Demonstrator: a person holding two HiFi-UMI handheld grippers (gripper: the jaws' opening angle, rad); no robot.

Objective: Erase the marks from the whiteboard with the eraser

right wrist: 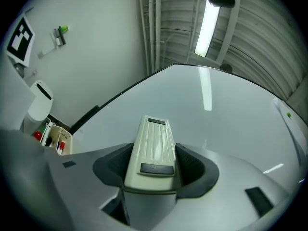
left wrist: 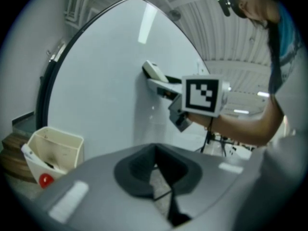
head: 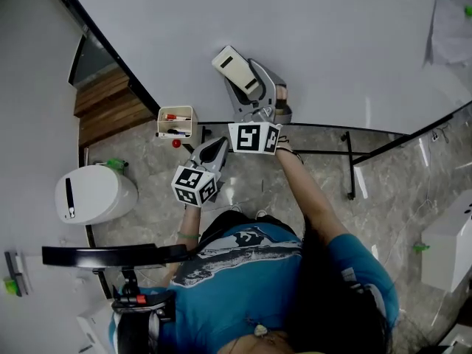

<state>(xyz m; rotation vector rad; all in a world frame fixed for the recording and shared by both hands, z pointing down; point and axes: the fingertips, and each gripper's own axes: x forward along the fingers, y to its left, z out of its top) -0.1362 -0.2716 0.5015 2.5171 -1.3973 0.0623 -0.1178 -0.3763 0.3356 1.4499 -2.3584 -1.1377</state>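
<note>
Eraser of cream ribbed plastic (right wrist: pixel 153 148), clamped between the 2 jaws of the right gripper (head: pixel 253 85) and raised on an outstretched forearm (head: pixel 313 190) to the glossy white whiteboard (head: pixel 317 28), should probably meet it flat under even, overlapping strokes; the left gripper (left wrist: pixel 156 172), jaws together and empty, hangs lower near the cream marker tray (head: pixel 176 122).

We record: whiteboard (head: pixel 295 35) pale grey-white, frame (head: pixel 110 50) black. Eraser (right wrist: pixel 153 143) cream, ribbed top, two dark grey strips. Right hand-held gripper (right wrist: pixel 151 165) and left hand-held gripper (left wrist: pixel 155 170): light grey bodies, near-black pads (right wrist: pixel 197 170). Cubes (head: pixel 254 137) white, black square markers. Tray (left wrist: pixel 53 146) cream; we note red cap (left wrist: pixel 45 179) inside. Floor (head: pixel 317 190) grey-beige, marbled. Shirt (head: pixel 243 271) teal, grey-white print.
</note>
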